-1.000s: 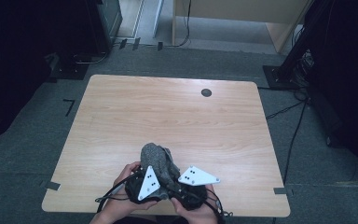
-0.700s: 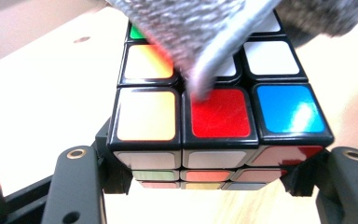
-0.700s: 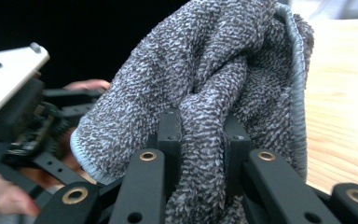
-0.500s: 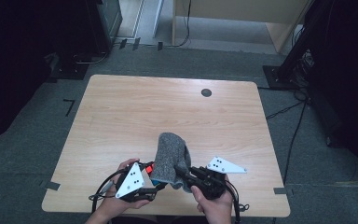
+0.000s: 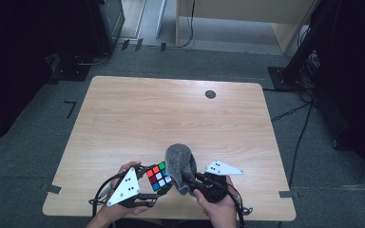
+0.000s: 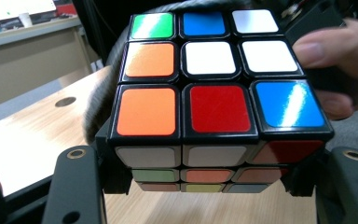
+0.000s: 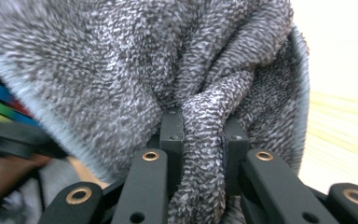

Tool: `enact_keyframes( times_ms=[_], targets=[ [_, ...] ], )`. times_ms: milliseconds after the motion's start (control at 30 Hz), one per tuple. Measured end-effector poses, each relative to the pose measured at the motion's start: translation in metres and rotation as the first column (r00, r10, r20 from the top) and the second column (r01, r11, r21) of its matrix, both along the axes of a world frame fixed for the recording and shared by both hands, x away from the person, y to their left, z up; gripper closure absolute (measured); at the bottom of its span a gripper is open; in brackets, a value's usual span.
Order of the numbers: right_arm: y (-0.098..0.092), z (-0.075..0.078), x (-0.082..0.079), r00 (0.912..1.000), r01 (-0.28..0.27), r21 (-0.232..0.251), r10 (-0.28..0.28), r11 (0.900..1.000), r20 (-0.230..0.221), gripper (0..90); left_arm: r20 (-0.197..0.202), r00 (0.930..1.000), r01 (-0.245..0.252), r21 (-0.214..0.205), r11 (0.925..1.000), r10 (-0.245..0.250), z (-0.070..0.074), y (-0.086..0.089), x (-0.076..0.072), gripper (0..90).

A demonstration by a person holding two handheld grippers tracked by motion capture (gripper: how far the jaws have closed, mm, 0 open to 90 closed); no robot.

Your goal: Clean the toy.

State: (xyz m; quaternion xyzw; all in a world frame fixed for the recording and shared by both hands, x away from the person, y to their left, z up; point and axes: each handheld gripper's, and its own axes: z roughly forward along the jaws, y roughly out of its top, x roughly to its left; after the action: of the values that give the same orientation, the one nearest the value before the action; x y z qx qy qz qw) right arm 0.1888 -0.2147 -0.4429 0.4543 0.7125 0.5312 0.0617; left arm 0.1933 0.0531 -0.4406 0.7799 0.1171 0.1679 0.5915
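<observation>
Grey knitted cloth (image 7: pixel 200 154) is bunched between the jaws of the right tool (image 7: pixel 200 135), which pinch a fold of it so the rest billows up and hangs over the black arms. In the high view that same cloth (image 5: pixel 179 164) stands as a soft hump above the right tool (image 5: pixel 190 179), lifted off the surface (image 5: pixel 171 114) near its front edge. Just beside it, the left tool (image 5: pixel 148 186) clamps a colour-scrambled puzzle cube (image 5: pixel 158 176). From the left gripper view, the cube (image 6: pixel 214 88) sits squarely between the jaws, gripped low on its sides so the top face with its orange, red, blue, white and green stickers stays exposed. Cloth and cube are nearly touching; I cannot tell whether they meet. Holding the cube firmly by its lower layers likely keeps it steady and its faces reachable, while the pinched fold gives the right hand a loose pad of fabric, probably for wiping or covering the cube. A dark round grommet (image 5: pixel 210 94) lies well apart at the far side.
</observation>
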Motion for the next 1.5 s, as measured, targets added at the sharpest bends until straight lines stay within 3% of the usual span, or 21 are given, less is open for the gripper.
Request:
enact_keyframes(
  times_ms=[67, 133, 167, 200, 267, 367, 467, 533, 633, 733, 833, 867, 1033, 1167, 1200, 1267, 1400, 1500],
  targets=[
    [-0.003, 0.003, -0.001, 0.9999, 0.012, 0.020, -0.012, 0.9997, 0.009, 77.3, 0.011, 0.9999, -0.005, 0.025, 0.9997, 0.005, -0.001, -0.001, 0.000, 34.1],
    [-0.011, 0.016, -0.007, 0.9959, 0.047, 0.089, -0.053, 0.9949, 0.073, 77.2, 0.005, 1.0000, -0.004, 0.044, 0.9990, 0.003, -0.005, -0.001, 0.001, 34.1],
    [-0.014, 0.025, -0.011, 0.9930, 0.035, 0.153, -0.052, 0.9876, 0.106, 77.2, 0.003, 1.0000, -0.005, 0.052, 0.9986, 0.005, -0.006, -0.002, 0.001, 34.2],
    [-0.014, 0.030, -0.014, 0.9911, 0.015, 0.188, -0.040, 0.9821, 0.127, 77.2, 0.002, 1.0000, -0.005, 0.055, 0.9985, 0.005, -0.006, -0.003, 0.001, 34.1],
    [-0.010, 0.036, -0.018, 0.9892, -0.024, 0.209, -0.007, 0.9776, 0.147, 77.1, 0.002, 0.9999, 0.010, 0.051, 0.9986, -0.010, -0.006, -0.005, 0.000, 34.2],
    [0.002, 0.030, -0.018, 0.9908, -0.052, 0.184, 0.027, 0.9817, 0.133, 77.2, 0.007, 0.9997, 0.023, 0.049, 0.9985, -0.024, -0.002, -0.009, -0.005, 34.1],
    [0.002, 0.018, -0.015, 0.9950, -0.010, 0.198, -0.010, 0.9801, 0.100, 77.7, -0.009, 0.9994, 0.034, 0.028, 0.9990, -0.034, 0.001, -0.007, -0.005, 34.1],
    [0.003, 0.011, -0.013, 0.9950, 0.021, 0.121, -0.032, 0.9924, 0.095, 78.0, -0.005, 0.9995, 0.030, 0.021, 0.9993, -0.030, 0.003, -0.006, -0.005, 34.1],
    [0.000, 0.011, -0.009, 0.9965, 0.038, 0.064, -0.043, 0.9972, 0.072, 77.9, 0.001, 0.9997, 0.026, 0.011, 0.9996, -0.026, 0.004, -0.005, -0.004, 34.2],
    [-0.008, 0.023, -0.014, 0.9904, 0.054, 0.124, -0.069, 0.9908, 0.120, 77.8, 0.001, 0.9998, 0.019, 0.035, 0.9992, -0.019, 0.001, -0.005, -0.003, 34.2],
    [-0.005, 0.036, -0.021, 0.9825, 0.009, 0.175, -0.041, 0.9845, 0.182, 77.7, 0.008, 0.9995, 0.030, 0.053, 0.9982, -0.030, -0.001, -0.008, -0.004, 34.2],
    [-0.002, 0.038, -0.023, 0.9826, -0.003, 0.181, -0.031, 0.9835, 0.183, 77.7, 0.012, 0.9992, 0.036, 0.052, 0.9980, -0.037, -0.001, -0.009, -0.006, 34.2],
    [0.003, 0.027, -0.019, 0.9893, -0.001, 0.178, -0.025, 0.9841, 0.144, 77.9, 0.037, 0.9979, 0.051, 0.057, 0.9971, -0.053, 0.003, -0.014, -0.013, 34.2],
    [0.000, 0.015, -0.011, 0.9954, 0.030, 0.075, -0.037, 0.9967, 0.088, 78.0, 0.039, 0.9986, 0.034, 0.035, 0.9988, -0.036, 0.006, -0.009, -0.010, 34.2],
    [-0.002, 0.014, -0.010, 0.9958, 0.040, 0.067, -0.046, 0.9969, 0.080, 78.0, 0.044, 0.9987, 0.024, 0.039, 0.9990, -0.026, 0.005, -0.008, -0.009, 34.2],
    [-0.006, 0.019, -0.012, 0.9929, 0.057, 0.099, -0.067, 0.9934, 0.099, 77.9, 0.053, 0.9985, 0.007, 0.055, 0.9985, -0.010, 0.004, -0.007, -0.008, 34.2],
    [-0.001, 0.038, -0.025, 0.9820, 0.011, 0.141, -0.037, 0.9899, 0.185, 77.7, 0.052, 0.9986, 0.006, 0.062, 0.9980, -0.009, 0.002, -0.009, -0.008, 34.2],
    [0.006, 0.037, -0.026, 0.9838, -0.006, 0.132, -0.018, 0.9913, 0.179, 77.8, 0.056, 0.9982, 0.019, 0.062, 0.9979, -0.023, 0.004, -0.011, -0.011, 34.2]
  ],
)
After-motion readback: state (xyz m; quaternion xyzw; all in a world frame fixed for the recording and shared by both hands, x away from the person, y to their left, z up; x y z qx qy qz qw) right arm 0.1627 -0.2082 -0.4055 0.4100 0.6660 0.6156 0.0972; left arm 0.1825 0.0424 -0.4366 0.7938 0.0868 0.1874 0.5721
